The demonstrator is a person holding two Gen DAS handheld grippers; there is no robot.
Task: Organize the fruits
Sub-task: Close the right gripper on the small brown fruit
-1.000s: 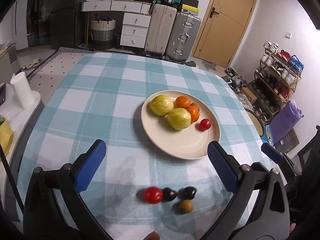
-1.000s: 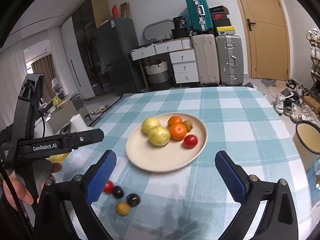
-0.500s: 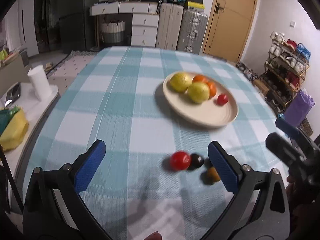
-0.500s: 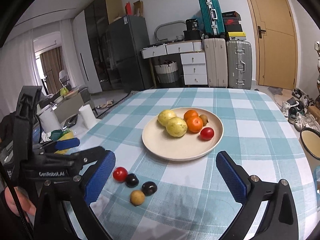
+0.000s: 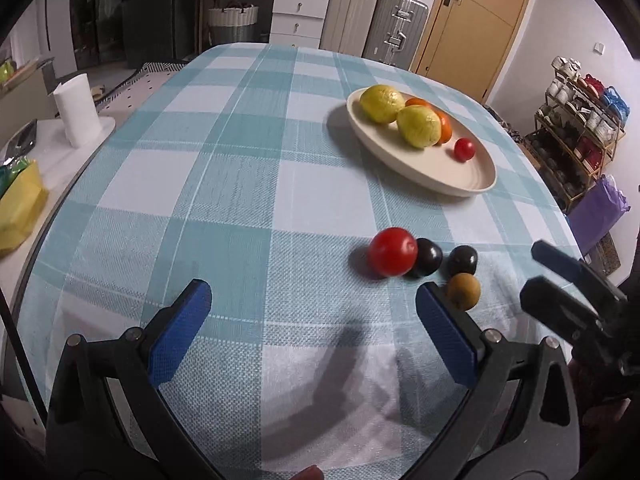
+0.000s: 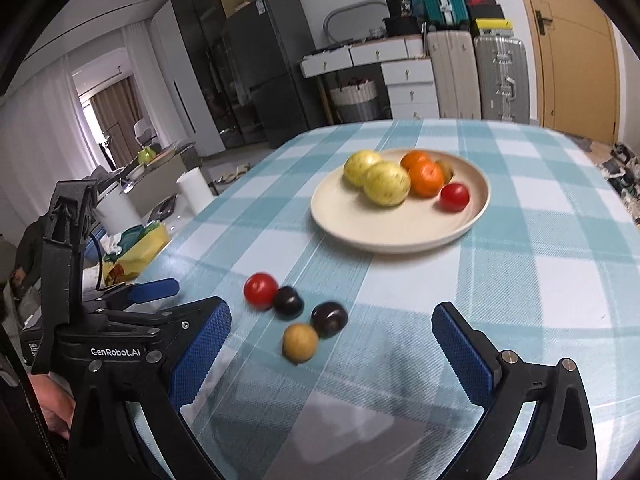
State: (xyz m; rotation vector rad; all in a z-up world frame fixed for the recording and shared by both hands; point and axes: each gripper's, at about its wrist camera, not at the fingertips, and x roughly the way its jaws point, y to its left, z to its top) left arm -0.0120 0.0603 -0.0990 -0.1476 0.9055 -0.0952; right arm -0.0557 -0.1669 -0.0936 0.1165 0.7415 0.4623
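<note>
A cream plate (image 5: 472,176) (image 6: 344,228) on the checked tablecloth holds two yellow fruits (image 5: 418,126), oranges (image 6: 427,176) and a red tomato (image 6: 454,197). Loose on the cloth lie a red tomato (image 5: 392,251) (image 6: 261,290), two dark plums (image 5: 429,257) (image 6: 329,318) and a small brown fruit (image 5: 463,291) (image 6: 300,342). My left gripper (image 5: 312,326) is open and empty, low over the cloth, its right finger beside the brown fruit. My right gripper (image 6: 331,348) is open and empty, with the loose fruits just ahead between its fingers.
A paper roll (image 5: 78,110) and a yellow bag (image 5: 18,204) sit on a side surface left of the table. Suitcases (image 6: 496,76), drawers and a door stand behind. A shoe rack (image 5: 580,120) is at the right. The other gripper shows at each view's edge.
Both grippers have come lower and closer to the loose fruits. The left view has swung left, so the plate and loose fruits now sit to the right. Nothing was picked up.
</note>
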